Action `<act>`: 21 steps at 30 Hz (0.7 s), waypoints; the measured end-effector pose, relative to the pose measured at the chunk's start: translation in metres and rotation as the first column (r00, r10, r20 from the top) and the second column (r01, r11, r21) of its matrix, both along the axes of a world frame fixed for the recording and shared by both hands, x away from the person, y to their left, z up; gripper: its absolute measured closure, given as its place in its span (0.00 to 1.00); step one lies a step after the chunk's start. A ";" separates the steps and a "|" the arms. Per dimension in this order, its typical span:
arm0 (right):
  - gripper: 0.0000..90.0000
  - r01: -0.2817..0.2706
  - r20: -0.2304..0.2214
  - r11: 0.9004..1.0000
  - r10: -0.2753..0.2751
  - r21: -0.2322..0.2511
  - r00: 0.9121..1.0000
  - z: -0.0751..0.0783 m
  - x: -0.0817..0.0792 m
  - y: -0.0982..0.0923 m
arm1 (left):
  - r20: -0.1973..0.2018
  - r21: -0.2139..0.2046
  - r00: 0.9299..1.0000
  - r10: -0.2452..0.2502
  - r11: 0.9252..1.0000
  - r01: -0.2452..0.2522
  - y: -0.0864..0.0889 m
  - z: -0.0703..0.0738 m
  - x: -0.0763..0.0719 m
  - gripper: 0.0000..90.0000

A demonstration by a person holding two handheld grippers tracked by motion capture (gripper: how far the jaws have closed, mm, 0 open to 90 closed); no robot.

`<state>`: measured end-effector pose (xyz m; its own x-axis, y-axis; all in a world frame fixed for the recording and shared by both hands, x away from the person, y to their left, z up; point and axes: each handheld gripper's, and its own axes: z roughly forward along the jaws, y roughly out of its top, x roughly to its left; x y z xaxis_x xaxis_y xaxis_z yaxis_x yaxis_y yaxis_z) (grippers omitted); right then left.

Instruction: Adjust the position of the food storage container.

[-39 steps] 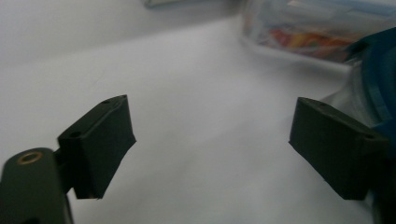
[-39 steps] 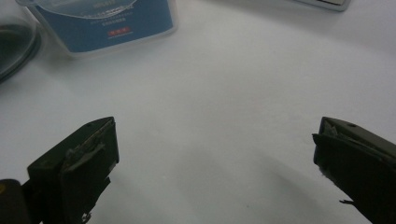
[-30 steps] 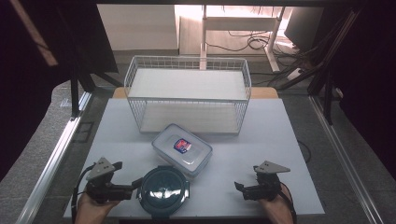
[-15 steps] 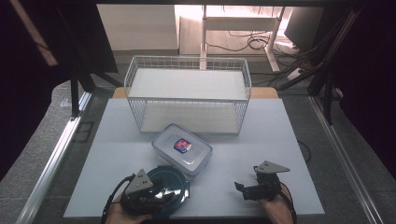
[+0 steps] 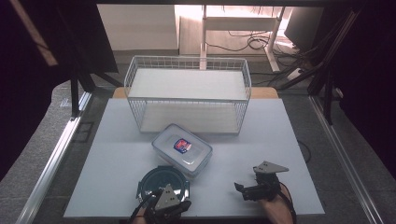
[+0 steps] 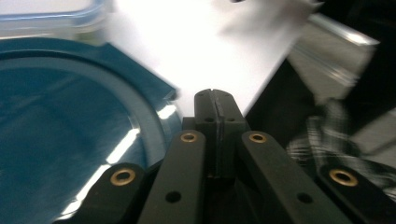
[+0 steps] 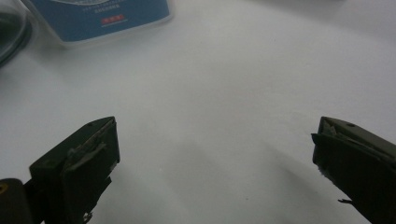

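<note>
A: High view first: where is the round blue lid against the left gripper?

B: Lower centre of the frame, just above the left gripper, touching the clear rectangular container above and to its right. The wire basket stands higher up, well apart. The right gripper sits lower right on the white table, farther from the lid.

A: Left gripper view?

B: The jaws have just been closing and now meet, clenched on nothing. The lid takes the left of the frame, its rim just left of the tips; the container's edge is upper left.

A: So the lid lies beside the tips, not between them?

B: As I judge it, yes.

A: Right gripper view?

B: Released, jaws wide over bare table; the container is upper left.
</note>
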<state>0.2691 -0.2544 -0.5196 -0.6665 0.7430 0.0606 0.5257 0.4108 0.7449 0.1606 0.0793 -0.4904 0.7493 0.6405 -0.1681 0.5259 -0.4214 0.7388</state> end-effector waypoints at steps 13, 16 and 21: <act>0.01 0.004 -0.008 1.000 -0.004 -0.005 1.000 0.000 0.000 -0.001 | -0.014 0.001 0.998 0.064 0.998 -0.064 0.025 -0.002 0.010 1.00; 0.01 0.003 -0.011 1.000 -0.003 -0.006 1.000 0.000 0.000 0.000 | -0.023 -0.015 0.996 0.092 0.996 -0.092 0.037 -0.003 0.015 1.00; 0.01 0.002 -0.013 1.000 -0.002 -0.007 1.000 -0.001 0.000 0.000 | -0.024 -0.024 0.993 0.113 0.993 -0.114 0.046 -0.004 0.020 1.00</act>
<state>0.2687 -0.2542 -0.5202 -0.6645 0.7446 0.0639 0.5358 0.4151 0.7353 0.1802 0.1249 -0.4942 0.6677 0.7166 -0.2017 0.5861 -0.3389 0.7360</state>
